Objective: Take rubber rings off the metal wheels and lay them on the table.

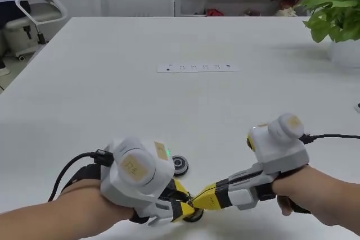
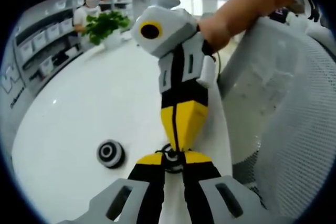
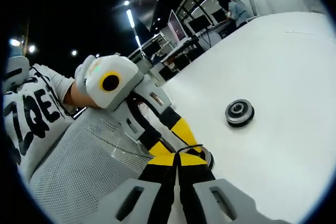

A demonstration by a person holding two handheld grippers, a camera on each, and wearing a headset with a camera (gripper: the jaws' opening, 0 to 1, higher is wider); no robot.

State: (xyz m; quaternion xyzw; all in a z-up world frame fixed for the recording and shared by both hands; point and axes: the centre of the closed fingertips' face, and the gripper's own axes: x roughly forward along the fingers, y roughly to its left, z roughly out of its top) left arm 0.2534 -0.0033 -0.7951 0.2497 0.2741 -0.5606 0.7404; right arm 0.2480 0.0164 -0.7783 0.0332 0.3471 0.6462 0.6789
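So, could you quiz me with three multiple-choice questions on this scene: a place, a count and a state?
1. The loose metal wheel lies: A) on the table, beside the left gripper; B) on a chair; C) stacked on another wheel.
2. Metal wheels in sight: A) one; B) two; C) four.
3. The right gripper has its jaws: A) wide open; B) closed together; C) hidden.
Answers: A, it rests on bare tabletop; B, the loose one plus the held wheel in the left gripper's jaws; B, the yellow tips touch.
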